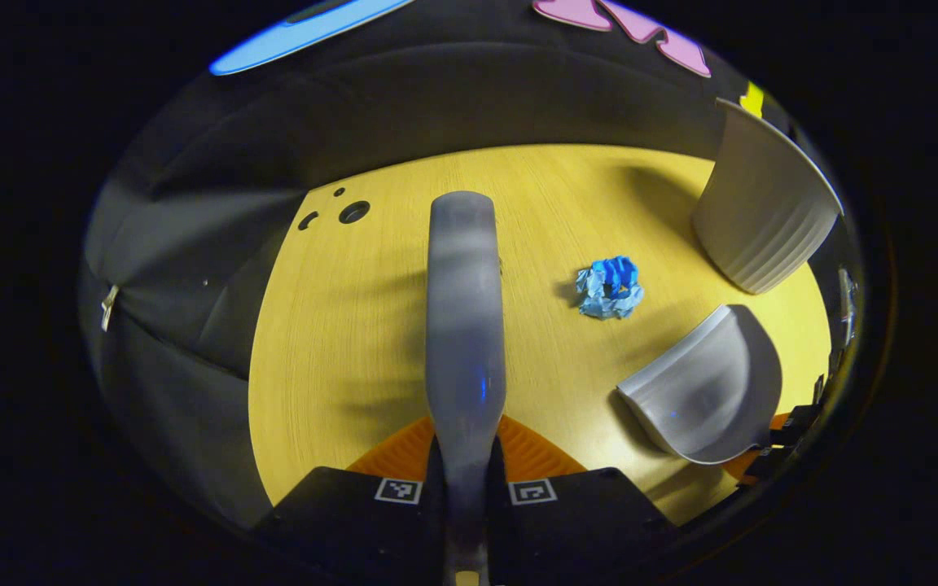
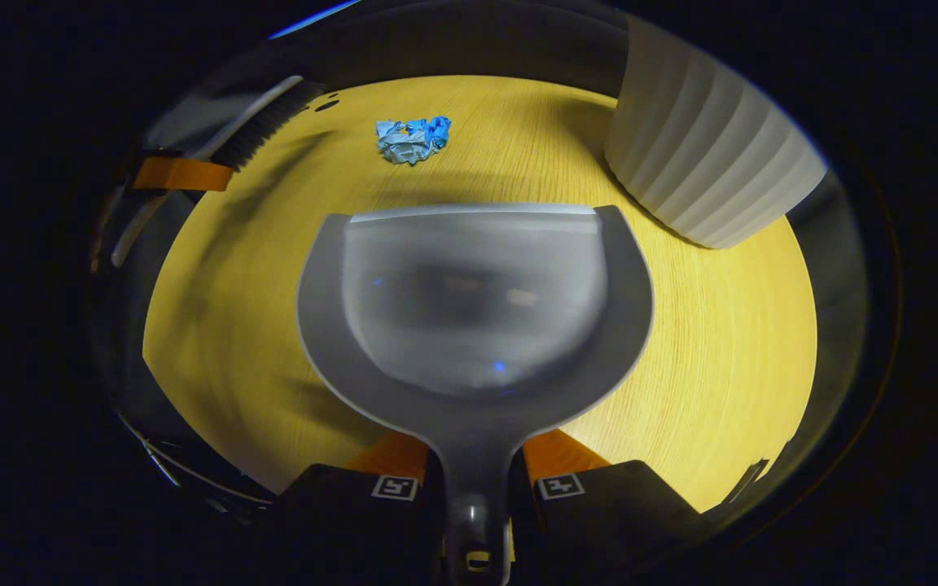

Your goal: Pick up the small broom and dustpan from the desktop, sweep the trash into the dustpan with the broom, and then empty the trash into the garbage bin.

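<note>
In the left gripper view my left gripper (image 1: pixel 466 468) is shut on the handle of the small grey broom (image 1: pixel 462 309), which points forward over the yellow desktop (image 1: pixel 339 342). A crumpled blue paper scrap (image 1: pixel 609 288) lies to its right. The grey dustpan (image 1: pixel 709 391) is held low at the right. In the right gripper view my right gripper (image 2: pixel 475 472) is shut on the dustpan (image 2: pixel 473 301) handle, with the pan's open lip facing the blue scrap (image 2: pixel 413 138) farther ahead. The broom (image 2: pixel 261 122) with dark bristles shows at the far left there, held by the other gripper.
A pale ribbed garbage bin (image 1: pixel 762 212) stands on the desktop at the right, also seen in the right gripper view as the bin (image 2: pixel 705 155) just right of the dustpan. Dark round holes (image 1: pixel 353 212) mark the desktop's far left corner. Black cloth walls ring the table.
</note>
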Action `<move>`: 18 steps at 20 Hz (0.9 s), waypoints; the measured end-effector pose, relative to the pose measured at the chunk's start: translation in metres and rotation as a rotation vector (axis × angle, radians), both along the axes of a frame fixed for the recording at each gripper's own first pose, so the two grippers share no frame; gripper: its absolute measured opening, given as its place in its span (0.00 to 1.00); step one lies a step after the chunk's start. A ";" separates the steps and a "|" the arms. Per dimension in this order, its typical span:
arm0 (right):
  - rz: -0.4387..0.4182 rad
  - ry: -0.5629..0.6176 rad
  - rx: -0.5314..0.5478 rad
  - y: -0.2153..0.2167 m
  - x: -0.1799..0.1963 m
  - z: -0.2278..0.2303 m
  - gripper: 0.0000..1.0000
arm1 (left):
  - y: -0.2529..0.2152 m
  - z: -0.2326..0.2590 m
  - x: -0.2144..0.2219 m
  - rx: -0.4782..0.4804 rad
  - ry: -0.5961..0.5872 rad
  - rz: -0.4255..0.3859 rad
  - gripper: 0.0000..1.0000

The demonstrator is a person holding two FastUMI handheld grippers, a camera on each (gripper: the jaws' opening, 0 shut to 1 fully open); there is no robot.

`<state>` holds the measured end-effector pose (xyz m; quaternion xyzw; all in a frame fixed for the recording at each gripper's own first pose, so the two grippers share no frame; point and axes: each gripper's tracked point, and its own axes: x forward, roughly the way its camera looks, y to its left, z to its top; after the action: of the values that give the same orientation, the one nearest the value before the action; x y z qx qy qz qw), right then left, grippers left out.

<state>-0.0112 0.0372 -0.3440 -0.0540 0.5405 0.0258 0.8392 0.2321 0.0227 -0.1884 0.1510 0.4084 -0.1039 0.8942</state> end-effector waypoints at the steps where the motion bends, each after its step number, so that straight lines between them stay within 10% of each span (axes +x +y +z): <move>1: 0.017 0.013 0.023 0.000 -0.001 0.000 0.38 | -0.001 -0.005 0.007 0.019 0.014 -0.020 0.28; 18: 0.184 0.097 0.013 -0.045 -0.027 0.003 0.34 | -0.077 -0.030 0.085 0.390 0.124 -0.556 0.25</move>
<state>-0.0379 -0.0076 -0.3407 -0.0964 0.5733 0.1088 0.8064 0.3168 -0.0538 -0.2179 0.4178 0.4175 -0.2725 0.7595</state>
